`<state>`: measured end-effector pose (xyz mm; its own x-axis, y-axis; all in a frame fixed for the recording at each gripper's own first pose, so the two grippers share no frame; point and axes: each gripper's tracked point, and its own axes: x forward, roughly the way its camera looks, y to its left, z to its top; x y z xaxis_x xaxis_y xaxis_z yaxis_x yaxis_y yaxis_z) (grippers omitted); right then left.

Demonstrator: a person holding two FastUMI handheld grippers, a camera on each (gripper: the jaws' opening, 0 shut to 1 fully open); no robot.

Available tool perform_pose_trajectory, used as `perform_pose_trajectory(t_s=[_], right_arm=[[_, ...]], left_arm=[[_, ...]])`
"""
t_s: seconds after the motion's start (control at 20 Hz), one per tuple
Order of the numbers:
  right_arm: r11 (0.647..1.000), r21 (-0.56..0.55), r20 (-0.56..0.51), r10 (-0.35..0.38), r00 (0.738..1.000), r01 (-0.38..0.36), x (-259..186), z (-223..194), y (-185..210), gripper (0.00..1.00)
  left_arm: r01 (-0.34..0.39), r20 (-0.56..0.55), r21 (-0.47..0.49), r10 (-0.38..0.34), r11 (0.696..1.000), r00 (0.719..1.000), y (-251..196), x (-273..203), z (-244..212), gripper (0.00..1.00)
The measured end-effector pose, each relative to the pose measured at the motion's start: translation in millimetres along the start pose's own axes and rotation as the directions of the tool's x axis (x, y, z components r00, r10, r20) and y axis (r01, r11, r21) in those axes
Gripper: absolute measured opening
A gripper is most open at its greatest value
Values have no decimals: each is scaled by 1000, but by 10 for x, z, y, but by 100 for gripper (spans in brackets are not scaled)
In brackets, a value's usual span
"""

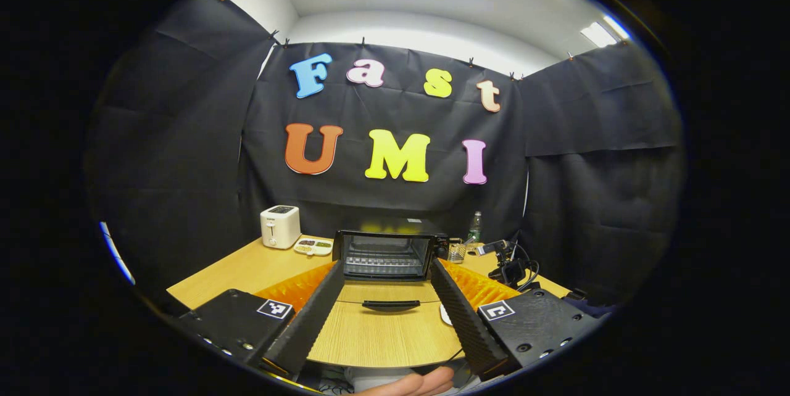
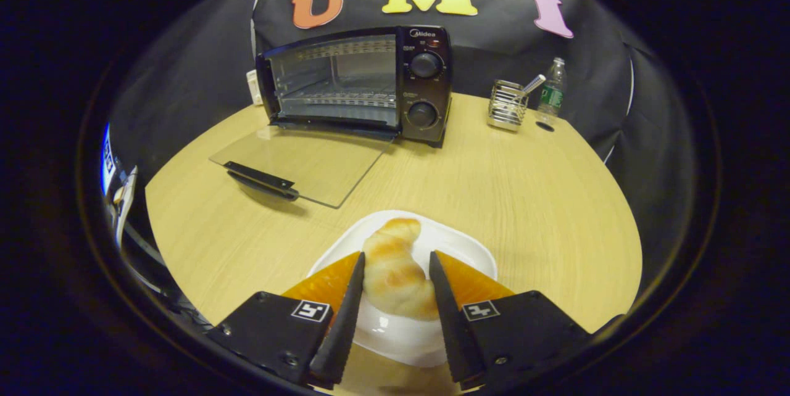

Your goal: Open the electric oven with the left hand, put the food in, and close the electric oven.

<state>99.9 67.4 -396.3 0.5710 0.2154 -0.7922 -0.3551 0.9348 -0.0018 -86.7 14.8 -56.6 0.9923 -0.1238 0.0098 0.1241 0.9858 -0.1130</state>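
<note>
The black electric oven stands at the back of the wooden table, its glass door folded down flat with the handle toward me. My left gripper is open and empty, held back from the door. A croissant lies on a white plate near the table's front edge. My right gripper sits over the plate, one finger against each side of the croissant.
A white toaster and a small snack tray stand left of the oven. Right of it are a wire holder, a bottle and a black device with cables. A hand shows at the bottom of the left gripper view.
</note>
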Motion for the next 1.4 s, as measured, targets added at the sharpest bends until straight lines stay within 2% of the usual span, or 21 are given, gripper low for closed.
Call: perform_pose_trajectory(t_s=[0.15, 0.4, 0.6, 0.7, 0.9, 1.05, 1.2, 1.3, 1.4], right_arm=[[999, 46, 2, 11, 1000, -11, -116, -13, 38, 59], [996, 86, 41, 20, 999, -24, -248, 224, 79, 52], [977, 177, 108, 101, 989, -119, -329, 585, 306, 50], [949, 253, 158, 153, 976, -190, -324, 814, 452, 50], [869, 373, 283, 227, 932, -325, -224, 1332, 716, 50], [810, 437, 370, 233, 899, -390, -99, 1663, 847, 49], [770, 488, 425, 202, 882, -412, 170, 1937, 915, 48], [752, 520, 469, 146, 871, -406, 412, 2128, 924, 49], [770, 527, 441, 113, 890, -359, 729, 2192, 988, 48]], left_arm=[[43, 28, -12, -43, 999, 999, 16, -99, 36, 94], [41, 31, -3, -41, 999, 999, 196, -149, -33, 94], [50, 44, -2, -50, 999, 998, 294, -171, -68, 94], [39, 44, -4, -39, 999, 998, 374, -159, -99, 94], [-8, 21, -3, 9, 1000, 1000, 618, -90, -148, 94], [-47, 9, 21, 47, 999, 999, 805, -5, -118, 94], [-87, 20, 43, 86, 995, 996, 994, 63, -55, 94], [-90, 21, 29, 89, 996, 996, 1076, 135, -81, 94], [-90, 8, 17, 90, 996, 996, 1154, 199, -138, 94]])
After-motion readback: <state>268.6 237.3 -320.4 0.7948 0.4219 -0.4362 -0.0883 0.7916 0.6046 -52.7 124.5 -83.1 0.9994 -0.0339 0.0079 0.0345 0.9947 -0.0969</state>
